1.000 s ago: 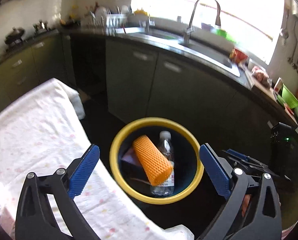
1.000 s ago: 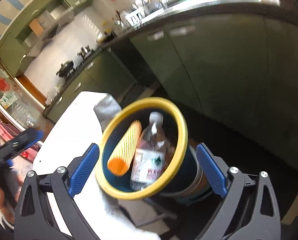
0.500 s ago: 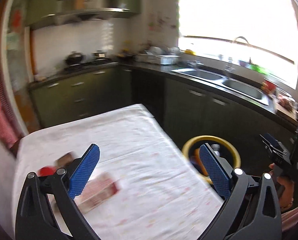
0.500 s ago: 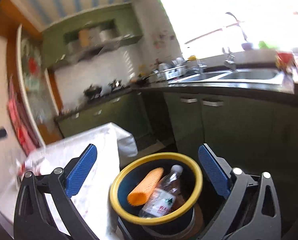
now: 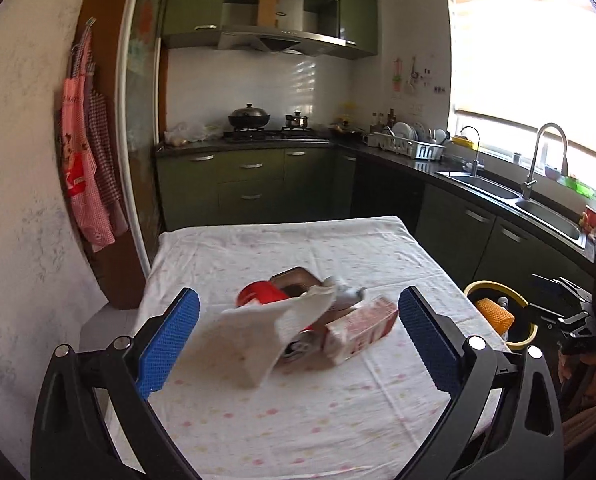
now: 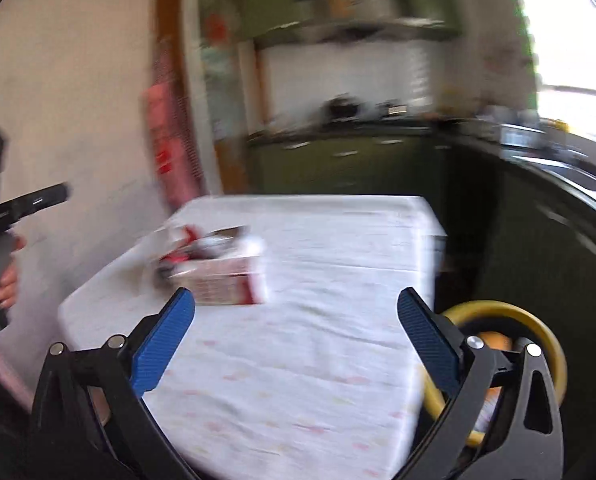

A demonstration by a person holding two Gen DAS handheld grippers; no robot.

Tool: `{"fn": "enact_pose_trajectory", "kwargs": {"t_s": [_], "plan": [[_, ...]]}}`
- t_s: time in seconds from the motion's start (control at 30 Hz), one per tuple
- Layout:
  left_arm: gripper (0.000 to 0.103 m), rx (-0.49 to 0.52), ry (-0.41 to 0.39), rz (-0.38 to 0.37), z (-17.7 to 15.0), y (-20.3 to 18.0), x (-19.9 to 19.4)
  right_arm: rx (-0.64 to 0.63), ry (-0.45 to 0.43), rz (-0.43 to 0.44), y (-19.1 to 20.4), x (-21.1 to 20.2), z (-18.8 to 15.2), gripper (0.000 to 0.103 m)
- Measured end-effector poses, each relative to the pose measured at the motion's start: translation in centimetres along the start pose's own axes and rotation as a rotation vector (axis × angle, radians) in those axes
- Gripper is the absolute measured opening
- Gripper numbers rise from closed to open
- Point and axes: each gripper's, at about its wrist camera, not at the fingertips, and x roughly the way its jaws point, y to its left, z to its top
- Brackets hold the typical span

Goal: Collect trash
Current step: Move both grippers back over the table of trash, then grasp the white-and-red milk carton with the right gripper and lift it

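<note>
Grippers, left (image 5: 298, 336) and right (image 6: 296, 334), gaping empty, have swung from bin (image 5: 527, 334) to table (image 5: 338, 408) litter.

Right wrist view motion-blurred, can (image 5: 298, 347) half under napkin (image 5: 266, 330), bin (image 5: 516, 334) partly hidden

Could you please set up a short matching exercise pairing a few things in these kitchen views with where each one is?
Things:
1. red-and-white carton
2. orange foam sleeve
3. black wok
4. red apron

Places:
A. hanging on the wall at left
B. on the stove
C. lying in the trash pile on the table
D. inside the yellow-rimmed bin

Pairs: 1-C, 2-D, 3-B, 4-A
</note>
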Motion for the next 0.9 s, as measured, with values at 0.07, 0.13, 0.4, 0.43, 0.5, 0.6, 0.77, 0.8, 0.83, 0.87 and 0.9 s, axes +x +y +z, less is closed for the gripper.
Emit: {"fn": "enact_pose_trajectory", "kwargs": {"t_s": [0.07,0.13,0.4,0.43,0.5,0.6,0.77,0.8,0.83,0.87,0.9], "plan": [[0.098,-0.027,0.003,-0.005,-0.6,2.0,-0.2,-0.106,0.048,0.077,1.2,2.2,1.3,0.097],[0.098,-0.057,-0.004,-0.013,-1.1,4.1,-0.4,-0.208,0.114,0.162,2.1,5.0,2.5,0.097],[0.098,-0.128,0.03,-0.007,-2.6,8.5,1.8,-0.481,0.454,0.317,3.2,18.9,4.1,0.097],[0.098,-0.134,0.037,-0.008,-2.7,8.6,2.2,-0.501,0.487,0.326,3.4,20.4,4.1,0.097],[0.098,-0.152,0.053,-0.014,-3.0,9.3,3.1,-0.535,0.536,0.358,3.6,21.8,3.9,0.097],[0.098,-0.167,0.07,-0.026,-3.5,9.8,4.2,-0.559,0.575,0.406,4.2,22.9,3.6,0.097],[0.098,-0.205,0.095,-0.053,-4.4,10.8,5.9,-0.516,0.626,0.46,4.4,23.2,3.2,0.097],[0.098,-0.213,0.096,-0.062,-4.6,11.0,6.0,-0.516,0.638,0.451,4.4,22.7,3.0,0.097],[0.098,-0.218,0.095,-0.068,-4.6,11.1,6.1,-0.509,0.645,0.446,4.4,22.1,2.9,0.097],[0.098,-0.223,0.091,-0.074,-4.8,11.3,6.1,-0.495,0.648,0.447,4.5,21.5,2.9,0.097],[0.098,-0.228,0.087,-0.082,-5.0,11.4,6.1,-0.467,0.653,0.462,4.5,20.6,2.8,0.097]]}}
